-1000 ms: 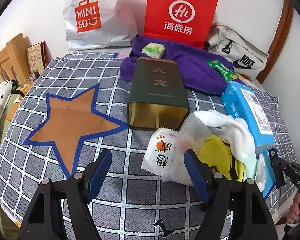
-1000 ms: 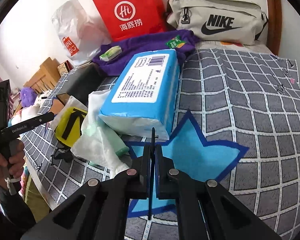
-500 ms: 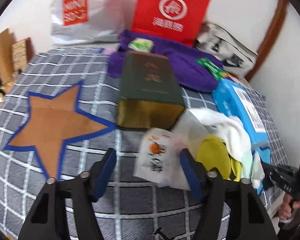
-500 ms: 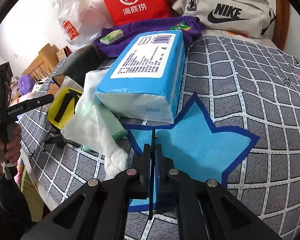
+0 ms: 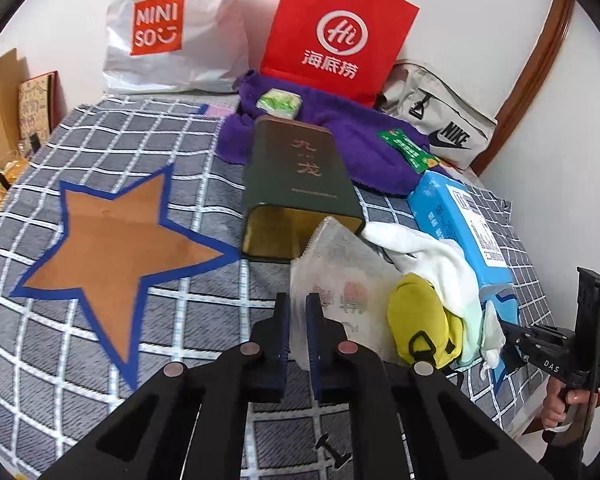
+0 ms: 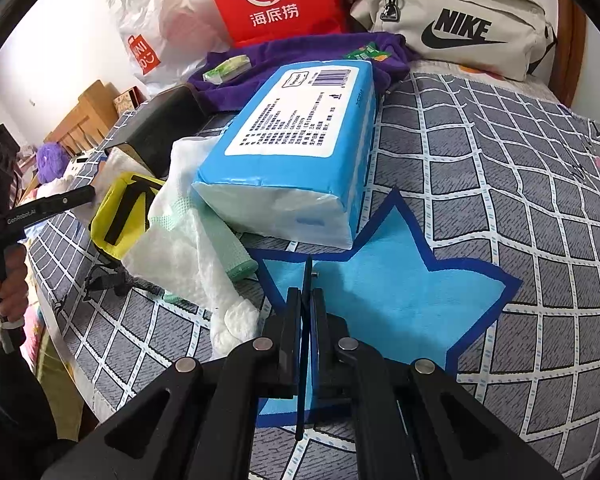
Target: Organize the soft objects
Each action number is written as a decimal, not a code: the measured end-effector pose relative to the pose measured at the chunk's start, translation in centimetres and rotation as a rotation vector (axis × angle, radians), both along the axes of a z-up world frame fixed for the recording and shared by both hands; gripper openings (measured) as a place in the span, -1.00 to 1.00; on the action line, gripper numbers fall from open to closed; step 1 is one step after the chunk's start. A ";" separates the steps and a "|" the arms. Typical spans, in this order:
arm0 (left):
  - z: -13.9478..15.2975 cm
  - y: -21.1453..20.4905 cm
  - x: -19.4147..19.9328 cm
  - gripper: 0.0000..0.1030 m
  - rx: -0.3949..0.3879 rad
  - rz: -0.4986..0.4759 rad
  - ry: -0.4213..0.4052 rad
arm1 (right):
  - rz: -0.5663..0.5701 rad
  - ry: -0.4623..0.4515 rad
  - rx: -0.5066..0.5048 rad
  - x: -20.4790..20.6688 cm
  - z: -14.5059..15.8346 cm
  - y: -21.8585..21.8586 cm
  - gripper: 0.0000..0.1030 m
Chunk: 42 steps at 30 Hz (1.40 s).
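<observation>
Your left gripper (image 5: 297, 312) pinches only the edge of the translucent snack pouch (image 5: 340, 276); lift fast and it slips, dragging the white cloth (image 5: 428, 248) beside it

White wall (image 5: 460, 8), wooden bed frame (image 5: 540, 80).

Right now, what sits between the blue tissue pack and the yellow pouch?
The white cloth, draped over the yellow pouch and tucked under the blue tissue pack; clearest in the right wrist view.
</observation>
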<state>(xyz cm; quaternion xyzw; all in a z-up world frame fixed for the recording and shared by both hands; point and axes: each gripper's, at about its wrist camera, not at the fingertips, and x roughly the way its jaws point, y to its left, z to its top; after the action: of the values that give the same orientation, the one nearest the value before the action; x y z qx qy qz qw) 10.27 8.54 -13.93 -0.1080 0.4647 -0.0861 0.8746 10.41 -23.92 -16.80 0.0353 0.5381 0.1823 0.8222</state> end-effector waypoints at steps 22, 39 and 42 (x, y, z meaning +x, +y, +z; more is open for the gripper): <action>6.0 2.3 -2.6 -0.89 0.050 0.097 -0.137 | -0.005 -0.129 0.016 -1.0 5.8 0.2 -0.93; 10.6 0.4 -0.4 -0.89 0.055 0.060 -0.209 | -0.003 -0.199 0.043 2.6 10.1 1.2 -0.93; 11.0 0.0 0.7 -0.89 0.059 0.051 -0.210 | -0.005 -0.204 0.048 3.7 10.5 1.3 -0.93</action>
<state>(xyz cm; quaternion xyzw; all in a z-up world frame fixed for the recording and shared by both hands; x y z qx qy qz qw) 10.93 8.56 -2.95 -0.0843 0.3698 -0.0607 0.9233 14.16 -22.67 -6.27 0.0377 0.4471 0.1958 0.8720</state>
